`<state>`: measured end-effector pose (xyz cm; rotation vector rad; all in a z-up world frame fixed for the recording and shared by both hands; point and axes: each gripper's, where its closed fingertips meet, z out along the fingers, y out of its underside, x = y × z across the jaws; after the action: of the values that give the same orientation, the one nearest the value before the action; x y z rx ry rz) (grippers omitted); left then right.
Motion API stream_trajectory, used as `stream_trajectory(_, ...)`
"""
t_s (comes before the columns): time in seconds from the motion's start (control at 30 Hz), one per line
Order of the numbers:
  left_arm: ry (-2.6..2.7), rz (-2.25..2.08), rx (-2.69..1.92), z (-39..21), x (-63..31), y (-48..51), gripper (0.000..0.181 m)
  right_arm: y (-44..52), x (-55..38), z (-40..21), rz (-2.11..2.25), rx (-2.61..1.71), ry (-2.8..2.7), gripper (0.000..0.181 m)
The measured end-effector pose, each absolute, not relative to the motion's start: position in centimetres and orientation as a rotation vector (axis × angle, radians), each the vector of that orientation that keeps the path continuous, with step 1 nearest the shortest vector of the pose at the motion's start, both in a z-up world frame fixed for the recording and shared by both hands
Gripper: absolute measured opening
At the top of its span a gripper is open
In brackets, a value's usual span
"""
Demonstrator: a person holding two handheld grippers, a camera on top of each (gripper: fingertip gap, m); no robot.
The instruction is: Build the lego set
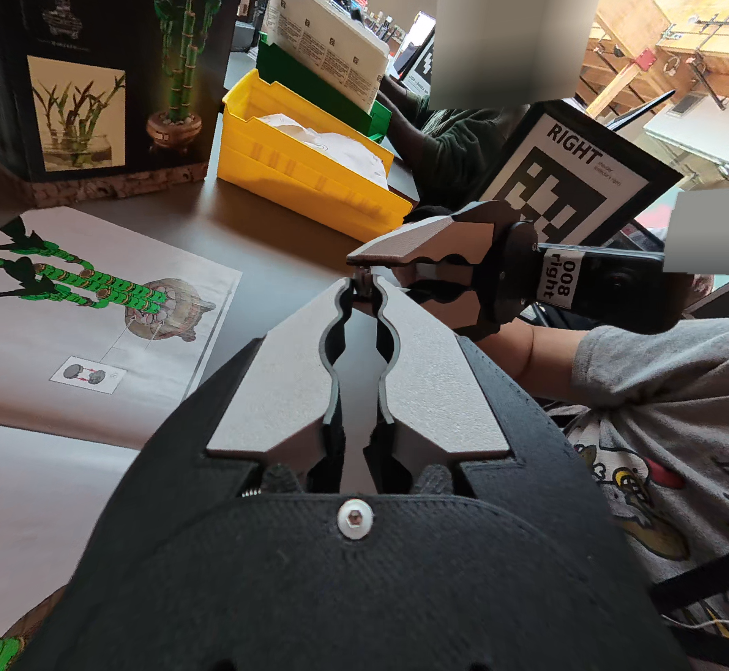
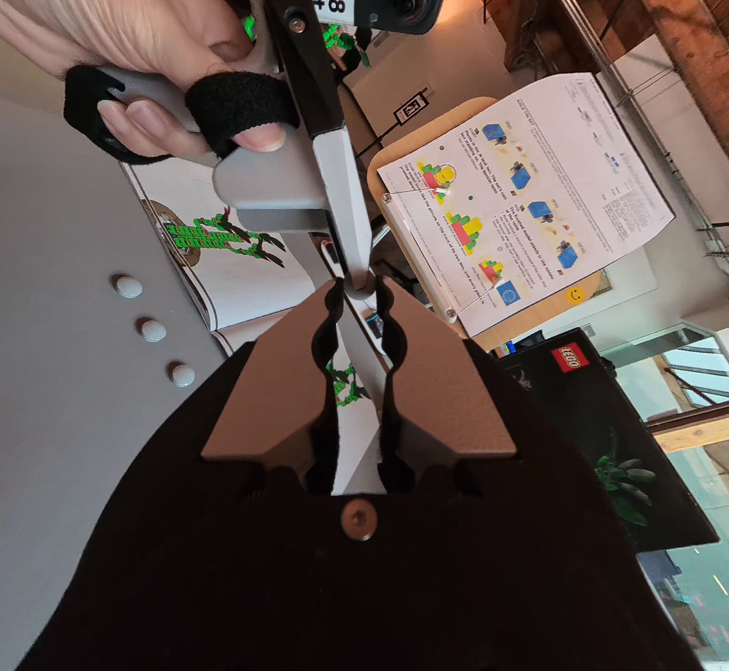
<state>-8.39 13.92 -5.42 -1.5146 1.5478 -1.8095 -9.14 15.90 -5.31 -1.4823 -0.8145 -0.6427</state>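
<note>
My left claw [image 1: 361, 289] pinches a tiny dark piece [image 1: 362, 286]; its axis is unreadable. My right claw [image 1: 361, 263] meets it tip-to-tip, its grip hidden. 3 white studs [image 2: 152, 330] lie on the counter [image 2: 59, 297].

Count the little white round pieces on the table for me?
3, in a row on the grey table left of the booklet: top, middle, bottom. The tongs may hide more.

The small dark piece [image 1: 361, 283] pinched at the tips of the left tool [image 1: 362, 284] is too small to be identified. The set's box [image 1: 106, 60] is cut off by the upper left edge. The contents of the yellow bin [image 1: 315, 179] are hidden under crumpled white paper [image 1: 323, 139].
</note>
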Motion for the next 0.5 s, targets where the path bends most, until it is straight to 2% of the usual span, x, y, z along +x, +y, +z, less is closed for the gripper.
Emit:
stream_trajectory(0.2,1.56,-1.763,-1.432,-4.9,-8.4,13.8,0.005,15.6,-9.3,-4.7,-0.632,-1.431,-0.809,0.016)
stream_trajectory(0.3,1.58,-1.614,-1.332,-4.5,-8.7,14.2,0.005,15.2,-9.3,-4.4,-0.5,-1.442,-0.789,0.025)
stream_trajectory(0.43,1.699,-1.473,-1.05,-3.3,-10.2,12.9,0.005,13.1,-10.4,-3.3,-0.007,-1.42,-0.749,0.026)
stream_trajectory(0.5,1.759,-1.371,-0.922,-3.2,-10.8,12.2,0.006,11.7,-11.4,-2.9,0.234,-1.375,-0.769,0.015)
